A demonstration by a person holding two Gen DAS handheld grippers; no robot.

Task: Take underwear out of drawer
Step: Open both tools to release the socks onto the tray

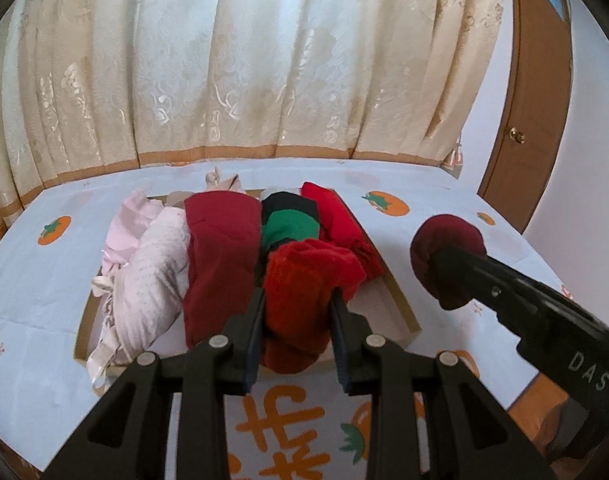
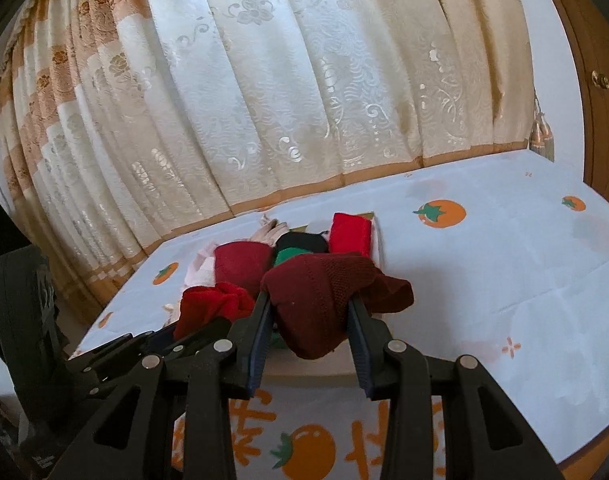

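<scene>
Left wrist view shows your left gripper (image 1: 298, 312) pinching a red piece (image 1: 308, 280) above the drawer (image 1: 388, 292); your right gripper (image 2: 310, 316) fingers pinch a dark red piece (image 2: 324, 296). Next, I think, carry both over the tabletop (image 2: 504, 264).

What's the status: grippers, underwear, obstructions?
Left gripper shut on bright red underwear. Right gripper shut on dark red underwear. Drawer still full. Nothing blocking.

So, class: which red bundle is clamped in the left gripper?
The bright red bundle between the left gripper fingers; the right gripper holds a maroon one.
</scene>
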